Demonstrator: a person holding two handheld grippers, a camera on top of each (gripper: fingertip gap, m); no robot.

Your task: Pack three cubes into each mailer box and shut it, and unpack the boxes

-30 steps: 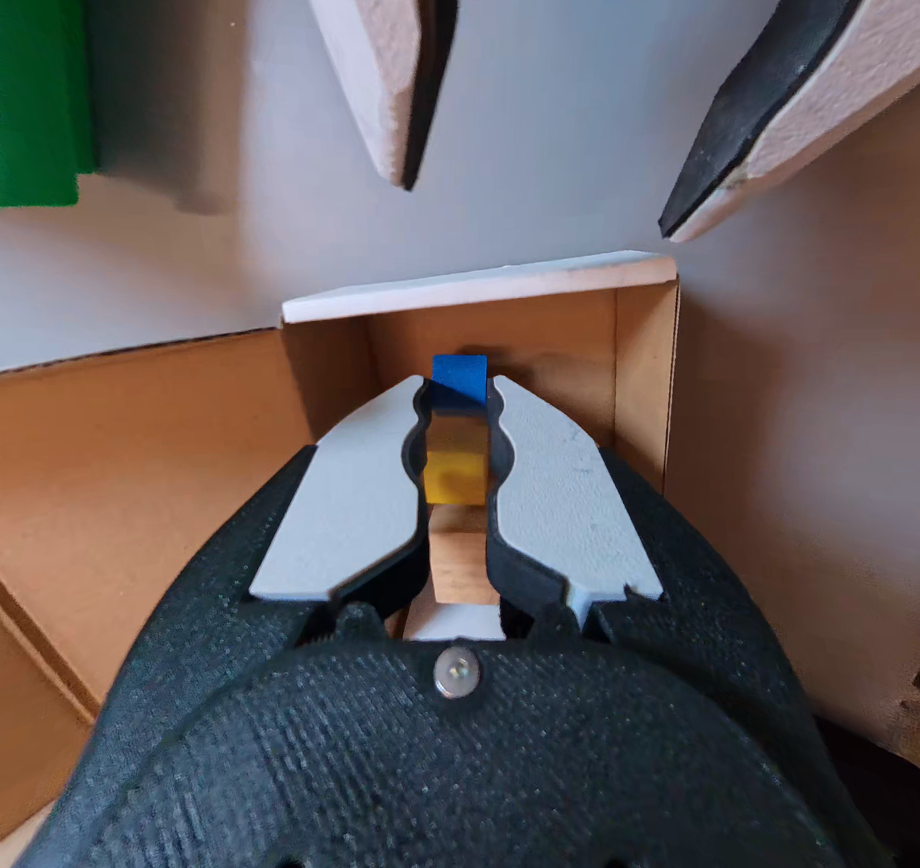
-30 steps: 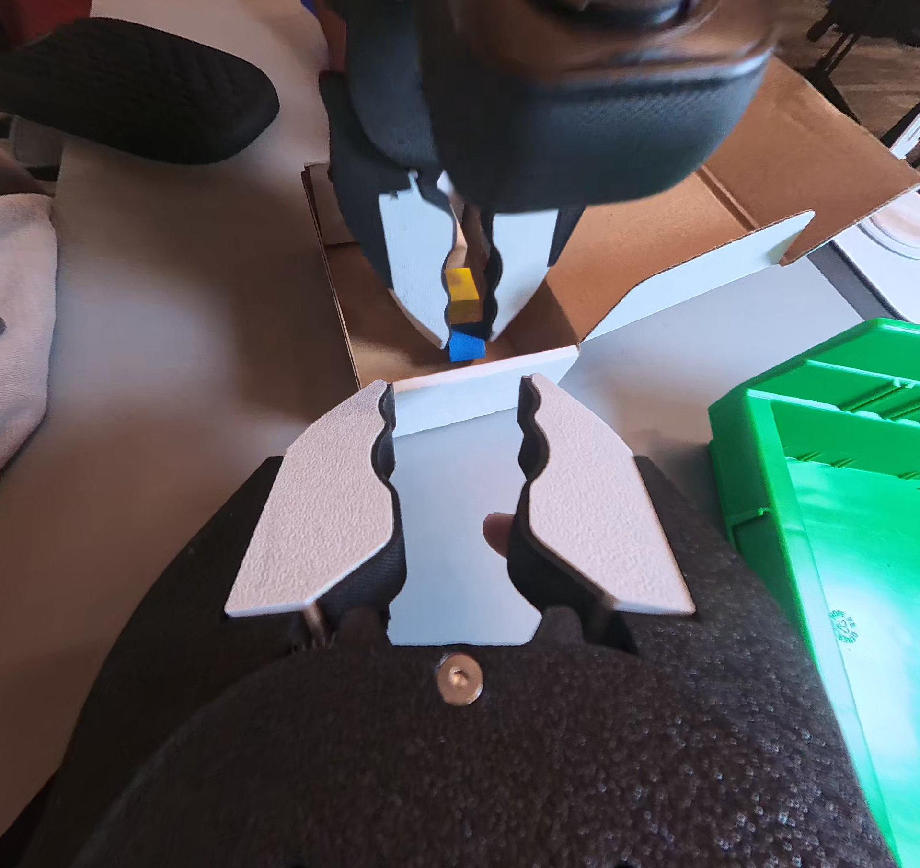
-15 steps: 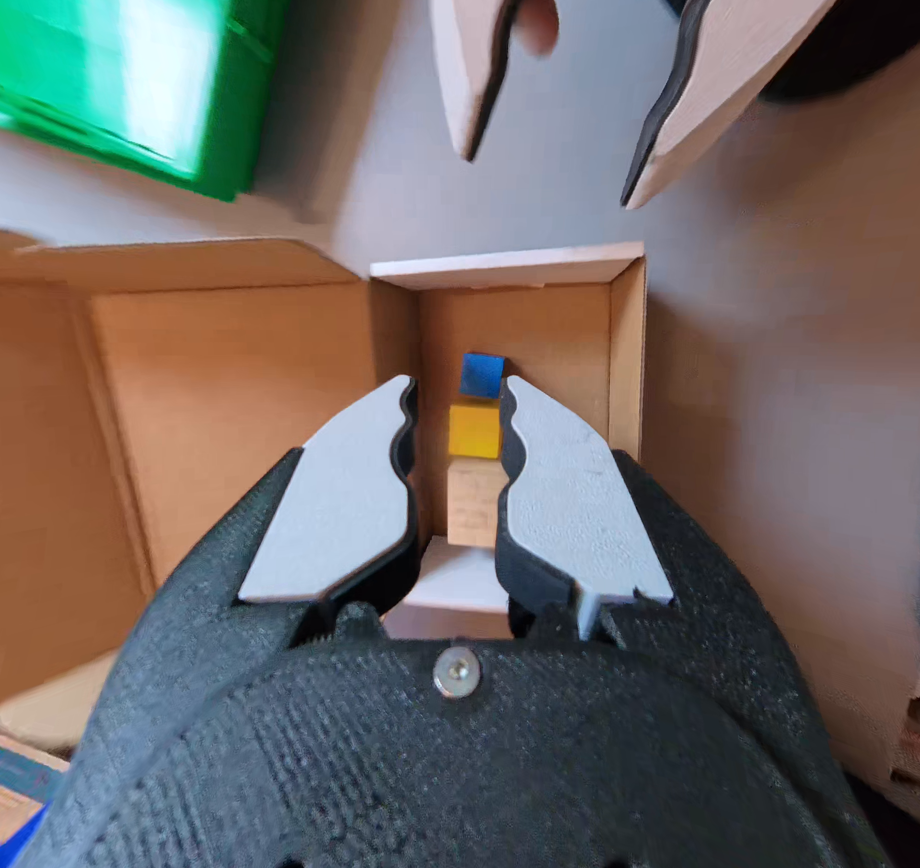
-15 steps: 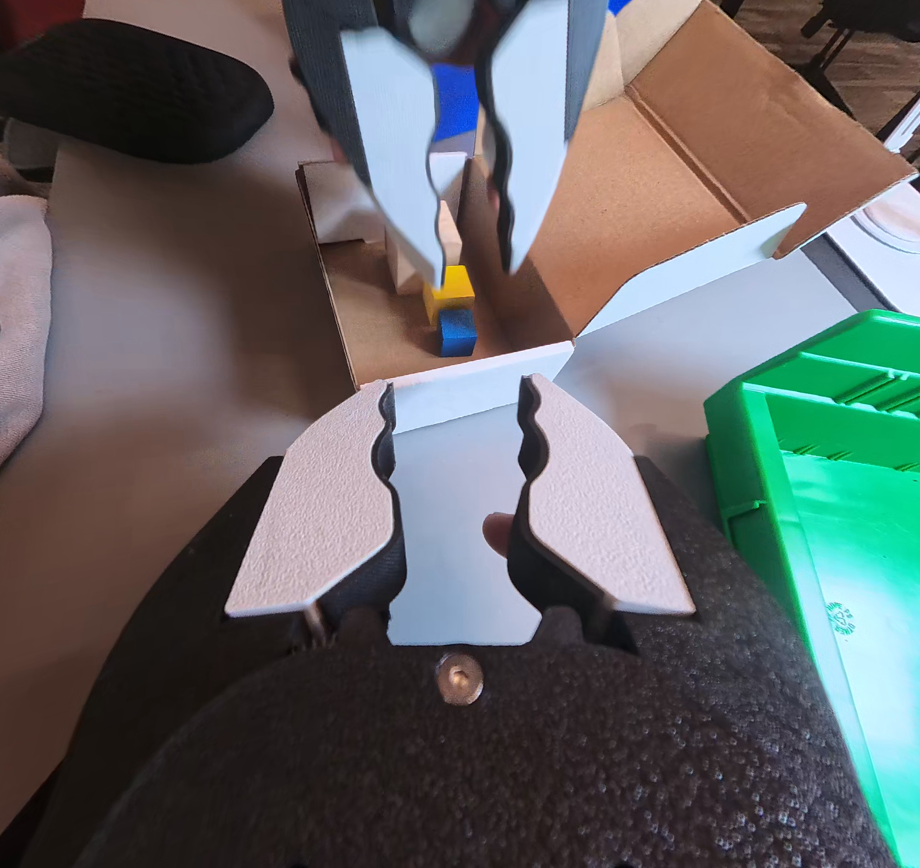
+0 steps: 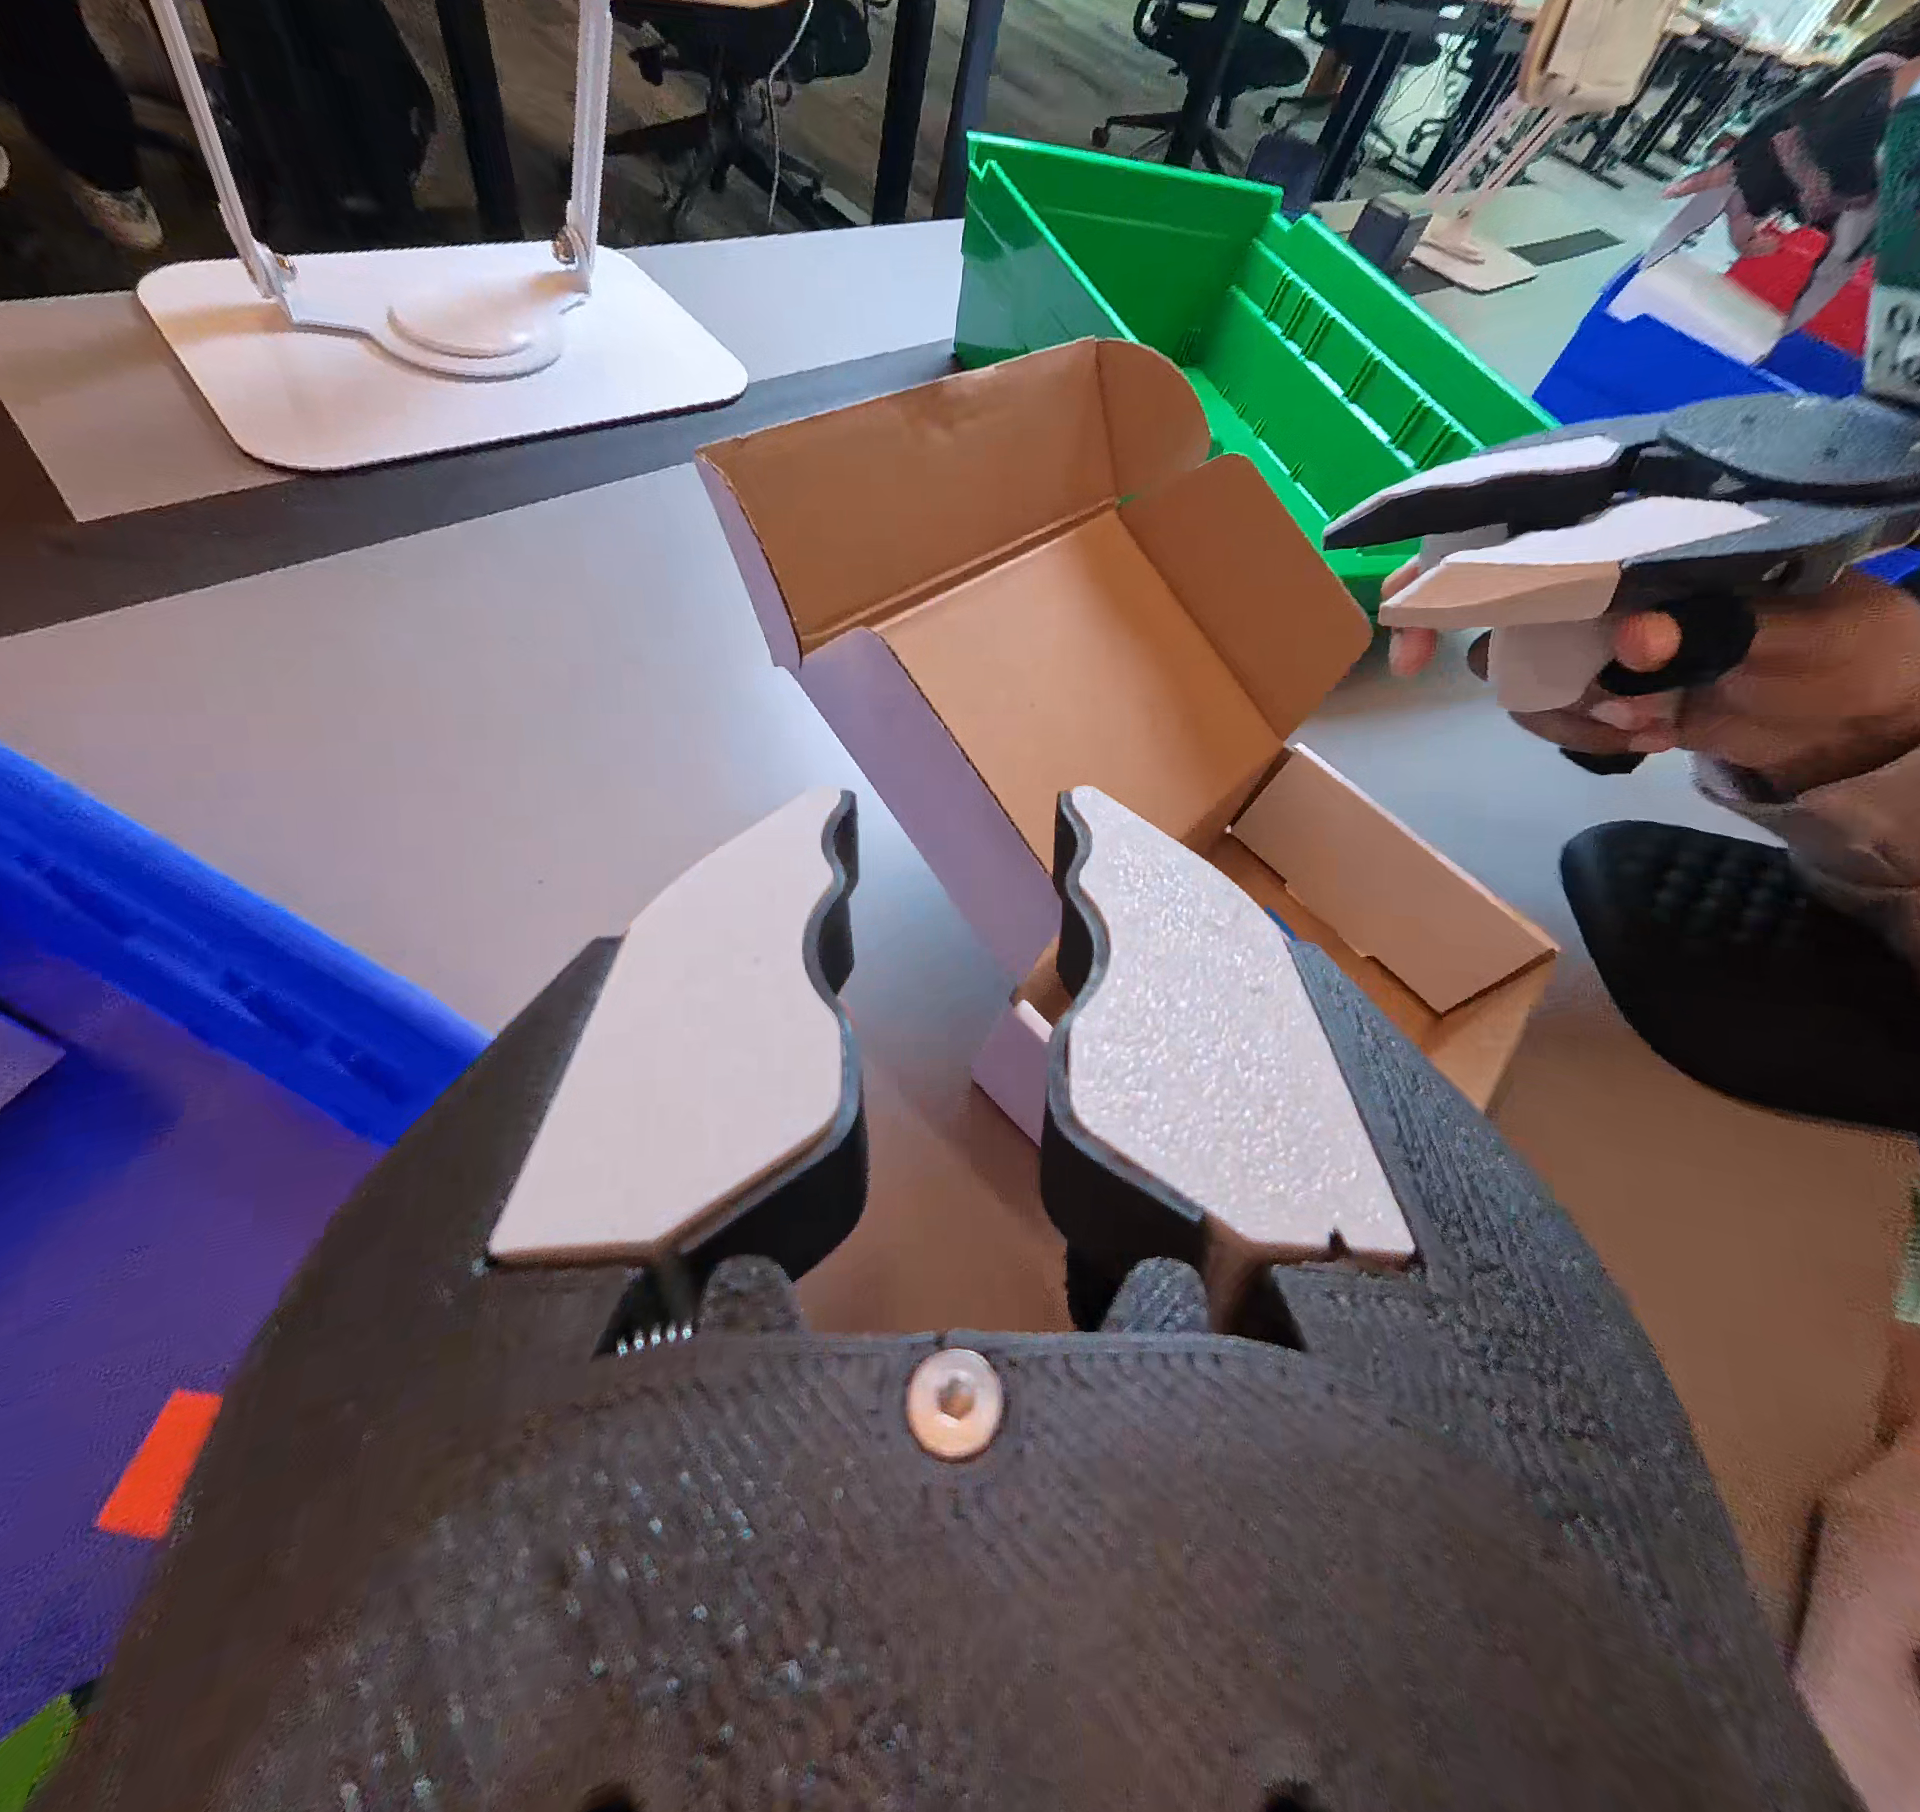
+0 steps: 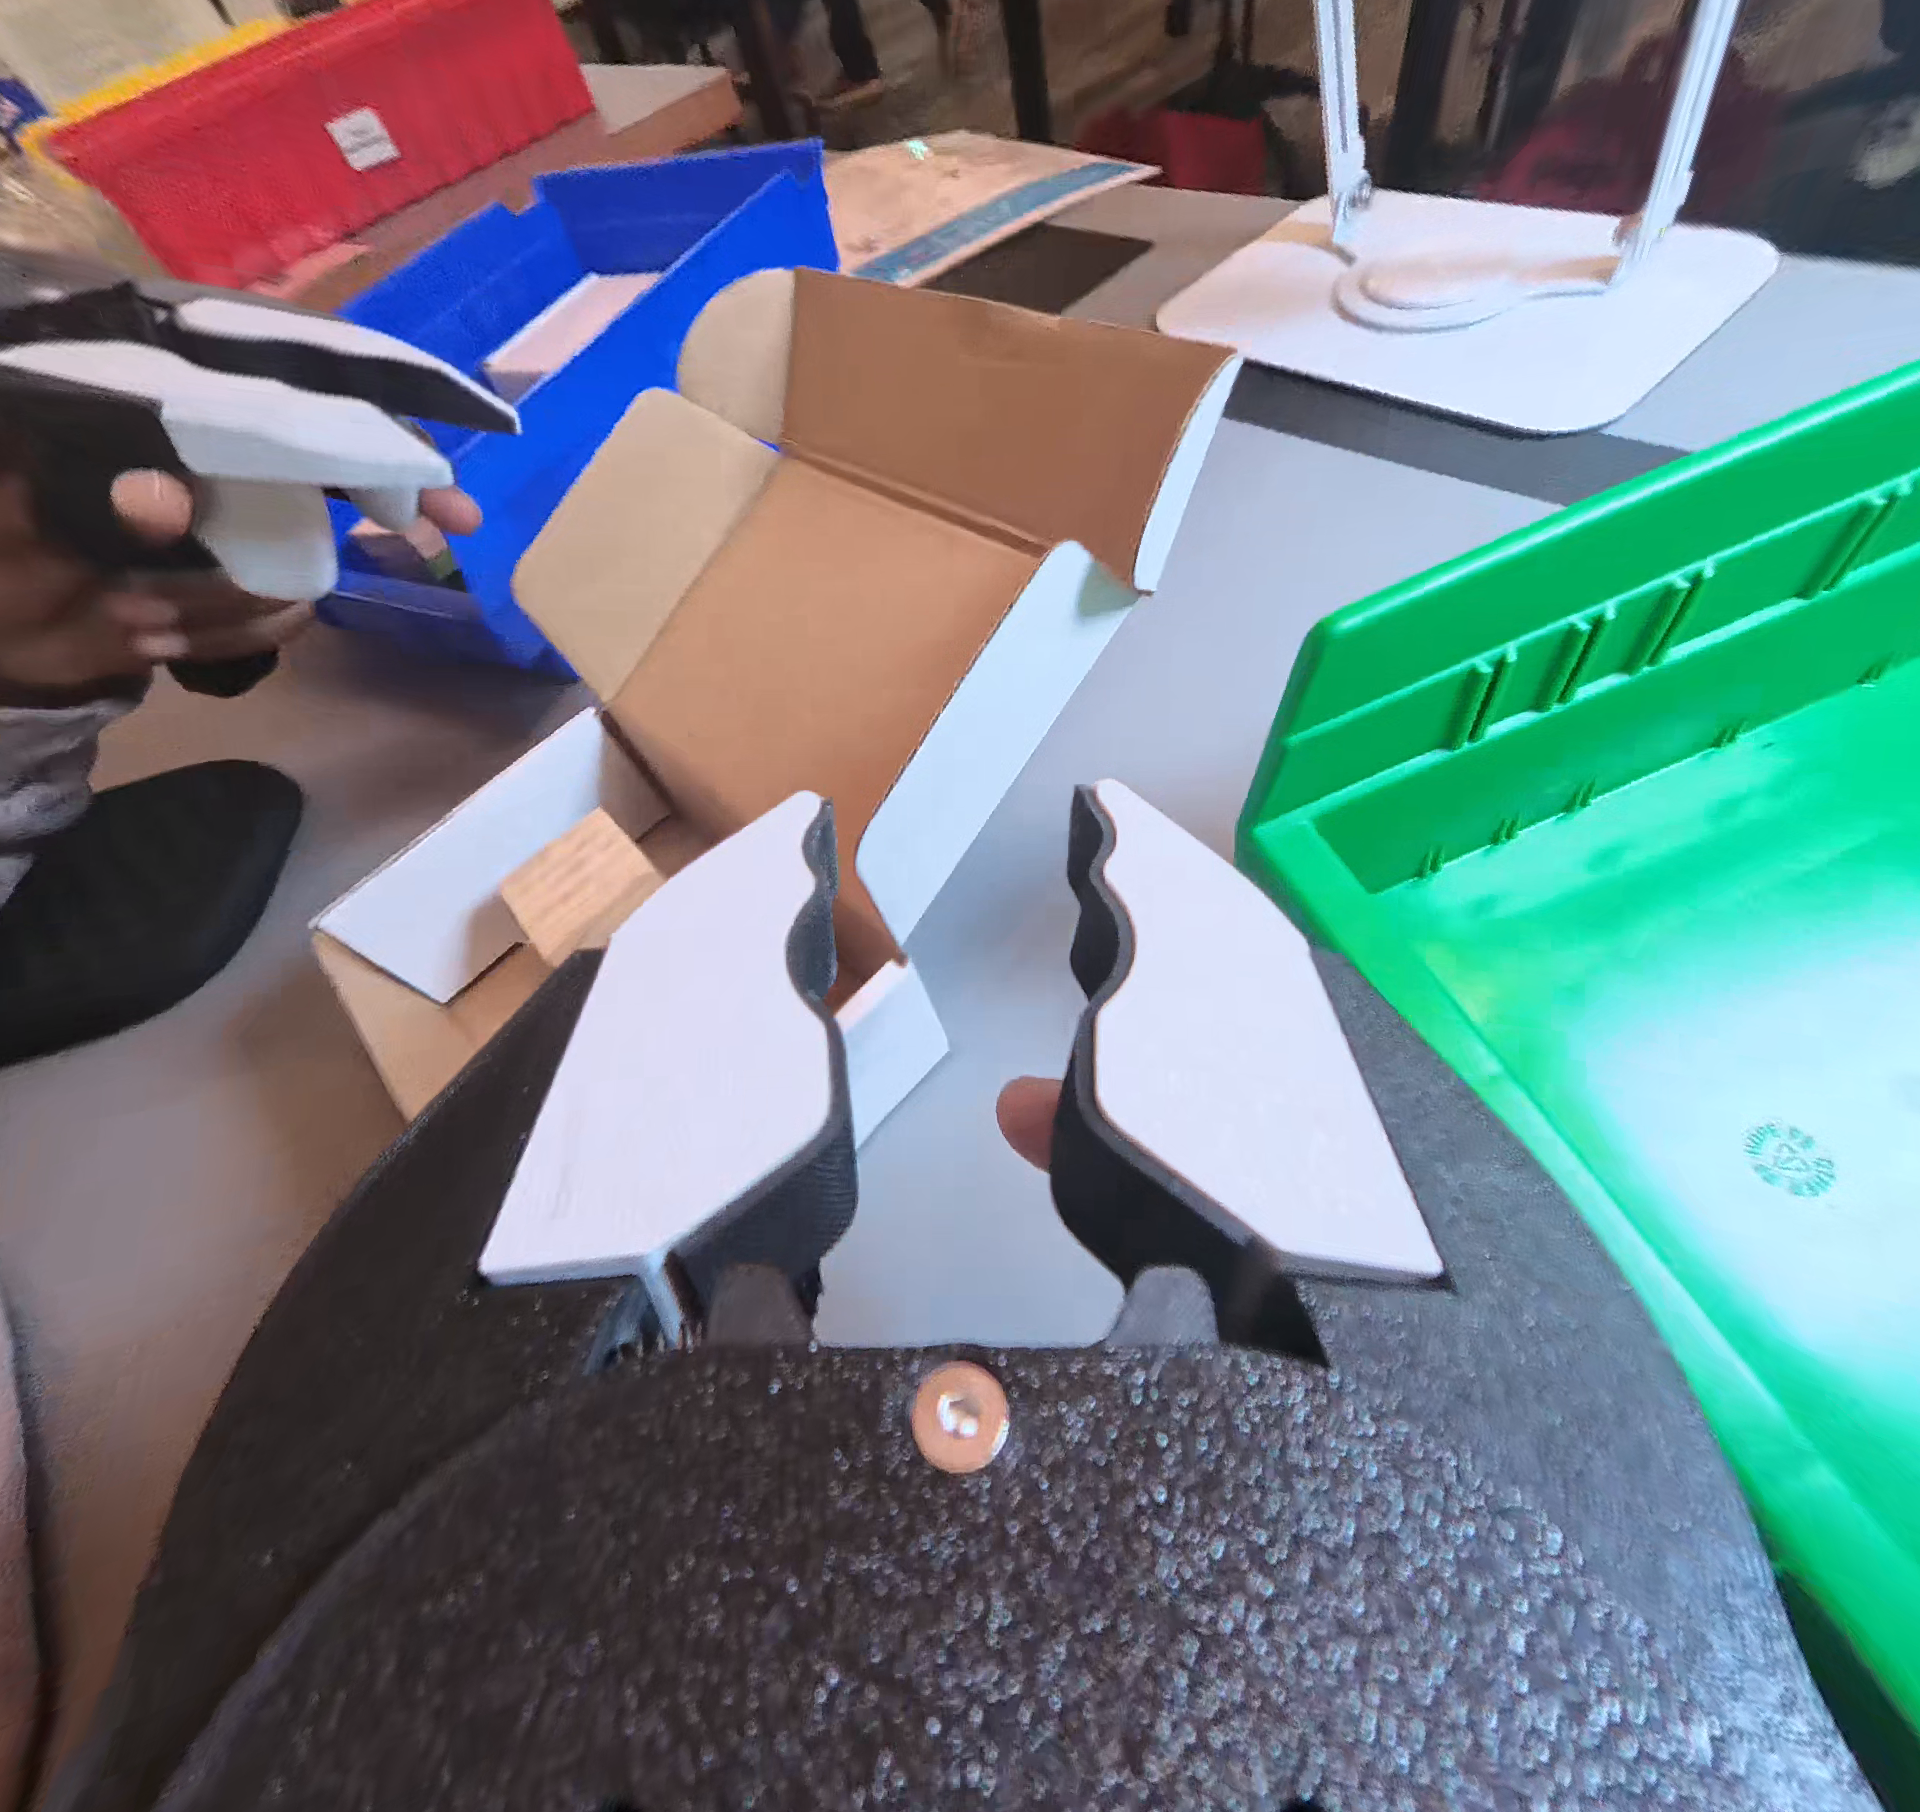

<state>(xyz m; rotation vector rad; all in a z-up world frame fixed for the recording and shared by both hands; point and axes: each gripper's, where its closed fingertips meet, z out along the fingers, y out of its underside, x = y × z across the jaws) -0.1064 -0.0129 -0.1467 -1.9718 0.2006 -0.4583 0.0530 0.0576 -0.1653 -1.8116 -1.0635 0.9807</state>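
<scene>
left gripper [image 5: 951,915] lifted out of mailer box [image 5: 1049,640] | both jaws apart, empty | right gripper [image 6: 945,905] clear, leaving lid room to shut

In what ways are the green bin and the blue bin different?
The green bin stands right of the open mailer box; the blue bin stands left of it. In the right wrist view the green bin looks empty, while the blue bin holds something white. Both are open-topped plastic bins on the table.
</scene>
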